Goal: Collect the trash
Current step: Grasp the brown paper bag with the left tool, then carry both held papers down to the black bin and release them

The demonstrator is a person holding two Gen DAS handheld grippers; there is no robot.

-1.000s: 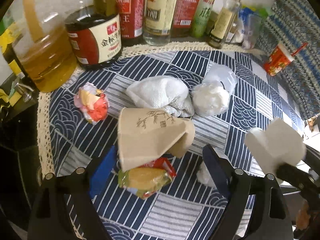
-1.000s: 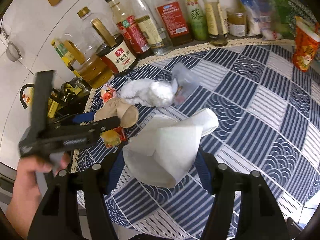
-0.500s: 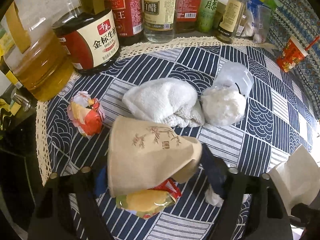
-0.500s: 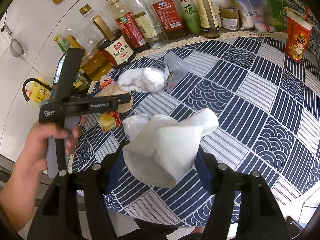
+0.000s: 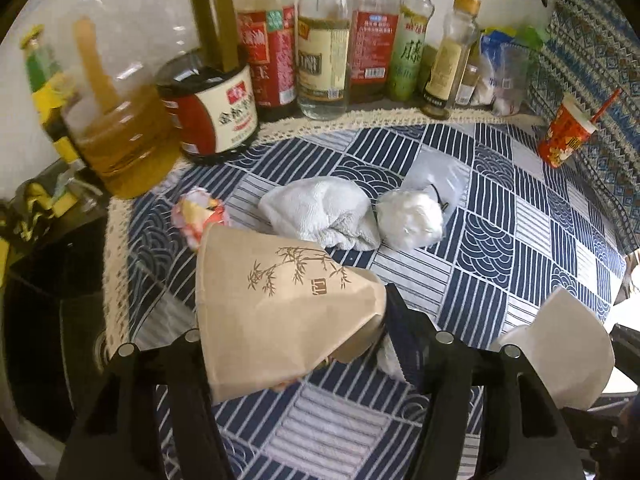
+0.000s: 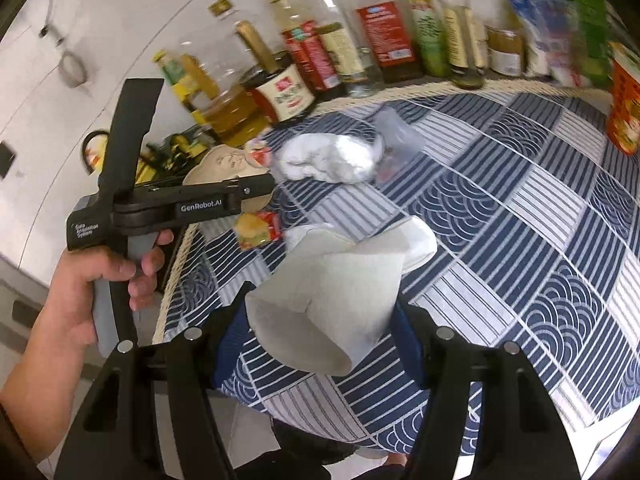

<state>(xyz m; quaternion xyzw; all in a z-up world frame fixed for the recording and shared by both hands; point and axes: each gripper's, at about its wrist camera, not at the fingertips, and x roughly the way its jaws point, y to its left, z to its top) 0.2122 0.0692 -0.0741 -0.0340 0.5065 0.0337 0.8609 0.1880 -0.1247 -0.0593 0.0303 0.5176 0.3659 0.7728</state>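
Observation:
My left gripper [image 5: 296,320] is shut on a crushed brown paper cup [image 5: 276,304] with a bamboo print and holds it above the blue patterned tablecloth [image 5: 520,248]. My right gripper [image 6: 320,312] is shut on a crushed white paper cup [image 6: 332,300], which also shows in the left wrist view [image 5: 560,356]. On the cloth lie a crumpled colourful wrapper [image 5: 196,212], a white towel [image 5: 320,208], a clear bag with white stuff [image 5: 412,220] and a yellow-red snack packet [image 6: 258,230].
Oil, soy sauce and vinegar bottles [image 5: 320,48] stand in a row along the back of the table. A red drink cup with a straw [image 5: 564,132] stands at the far right. The table's left edge [image 5: 112,264] drops to a dark area.
My left gripper has closed on the brown cup and lifted it off the cloth, uncovering the snack packet. My right gripper has drawn back with the white cup.

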